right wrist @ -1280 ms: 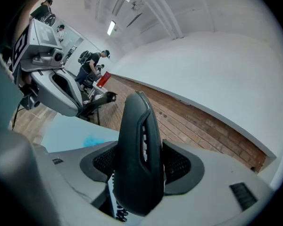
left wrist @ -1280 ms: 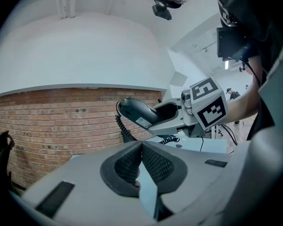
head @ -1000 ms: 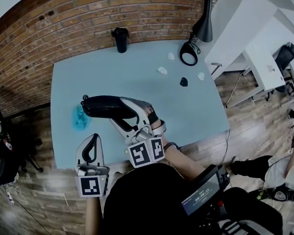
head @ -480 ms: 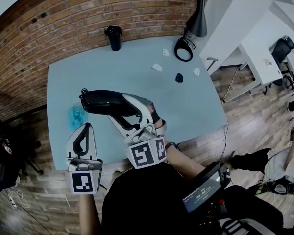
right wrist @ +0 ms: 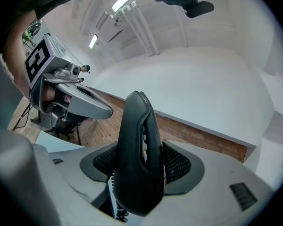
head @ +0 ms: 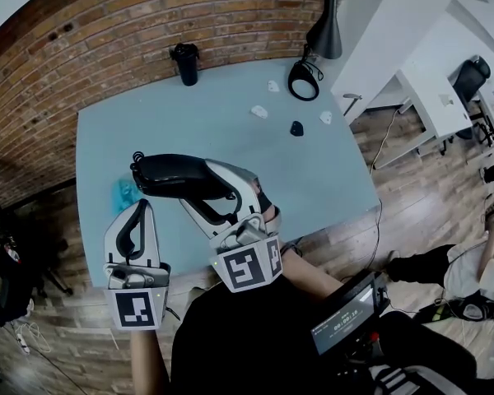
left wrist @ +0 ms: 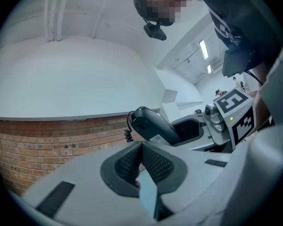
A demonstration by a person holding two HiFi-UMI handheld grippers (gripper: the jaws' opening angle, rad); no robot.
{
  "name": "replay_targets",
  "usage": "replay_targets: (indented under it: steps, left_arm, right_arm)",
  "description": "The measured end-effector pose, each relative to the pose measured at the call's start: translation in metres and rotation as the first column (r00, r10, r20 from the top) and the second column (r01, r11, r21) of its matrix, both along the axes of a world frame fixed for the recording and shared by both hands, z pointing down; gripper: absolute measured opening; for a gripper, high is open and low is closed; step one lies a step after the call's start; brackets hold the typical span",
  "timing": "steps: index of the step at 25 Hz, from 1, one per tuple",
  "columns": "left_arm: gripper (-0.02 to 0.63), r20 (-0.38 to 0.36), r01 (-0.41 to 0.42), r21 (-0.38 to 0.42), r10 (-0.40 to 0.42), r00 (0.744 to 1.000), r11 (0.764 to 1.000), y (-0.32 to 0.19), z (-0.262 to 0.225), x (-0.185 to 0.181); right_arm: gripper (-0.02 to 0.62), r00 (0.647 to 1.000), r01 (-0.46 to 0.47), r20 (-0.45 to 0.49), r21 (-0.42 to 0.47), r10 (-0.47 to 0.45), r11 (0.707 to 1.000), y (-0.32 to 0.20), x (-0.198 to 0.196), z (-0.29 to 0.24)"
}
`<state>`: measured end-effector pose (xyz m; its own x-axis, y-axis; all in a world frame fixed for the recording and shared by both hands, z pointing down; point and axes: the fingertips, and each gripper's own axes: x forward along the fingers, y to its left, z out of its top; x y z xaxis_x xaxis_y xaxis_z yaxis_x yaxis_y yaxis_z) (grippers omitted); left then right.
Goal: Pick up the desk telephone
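A black telephone handset hangs above the light blue table, lying crosswise with a coiled cord at its left end. My right gripper is shut on it, and in the right gripper view the handset stands between the ribbed pads. My left gripper is held low at the left, just below the handset and apart from it. In the left gripper view its pads meet with nothing between them, and the handset shows ahead. No telephone base is in sight.
A black cup stands at the table's back edge by the brick wall. A black lamp and a cable coil are at the back right corner. Small white bits and a black piece lie near them. A teal object lies at the left.
The left gripper has risen closer to the handset's left end. The right gripper still holds the handset in much the same pose; the head camera has shifted a little.
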<state>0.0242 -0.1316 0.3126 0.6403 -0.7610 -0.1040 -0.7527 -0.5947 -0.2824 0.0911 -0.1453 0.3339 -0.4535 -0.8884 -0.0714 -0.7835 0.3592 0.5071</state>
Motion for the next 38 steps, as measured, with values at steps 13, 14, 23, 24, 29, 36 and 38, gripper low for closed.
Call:
replay_targets:
  steps: [13, 14, 23, 24, 29, 36, 38]
  left_arm:
    - [0.015, 0.007, 0.009, -0.014, -0.008, 1.000, 1.000, 0.006, 0.024, 0.004]
    - [0.015, 0.008, 0.011, -0.019, -0.011, 1.000, 1.000, 0.005, 0.026, 0.003]
    - [0.015, 0.014, 0.026, -0.068, -0.025, 1.000, 0.997, -0.002, 0.047, -0.003]
    - [0.015, 0.015, 0.026, -0.075, -0.025, 1.000, 0.997, -0.003, 0.050, -0.004]
    - [0.015, 0.006, 0.029, -0.093, -0.028, 1.000, 0.995, -0.007, 0.056, -0.005]
    - [0.015, -0.001, 0.033, -0.140, -0.033, 0.999, 0.990, -0.011, 0.072, -0.010]
    - [0.015, 0.001, 0.034, -0.150, -0.034, 0.999, 0.988, -0.010, 0.076, -0.010]
  right_arm:
    - [0.298, 0.999, 0.015, 0.041, -0.055, -0.013, 0.998, 0.009, 0.001, 0.017]
    - [0.298, 0.999, 0.017, 0.042, -0.059, -0.015, 0.998, 0.009, 0.001, 0.019]
    - [0.298, 0.999, 0.020, 0.040, -0.109, -0.016, 0.994, 0.005, -0.001, 0.040]
    - [0.298, 0.999, 0.021, 0.039, -0.116, -0.016, 0.993, 0.004, -0.001, 0.042]
    - [0.298, 0.999, 0.027, 0.029, -0.155, -0.023, 0.988, 0.001, -0.003, 0.058]
    - [0.298, 0.999, 0.037, -0.003, -0.209, -0.039, 0.977, -0.002, -0.006, 0.080]
    - [0.298, 0.999, 0.038, -0.005, -0.229, -0.040, 0.973, -0.002, -0.006, 0.087]
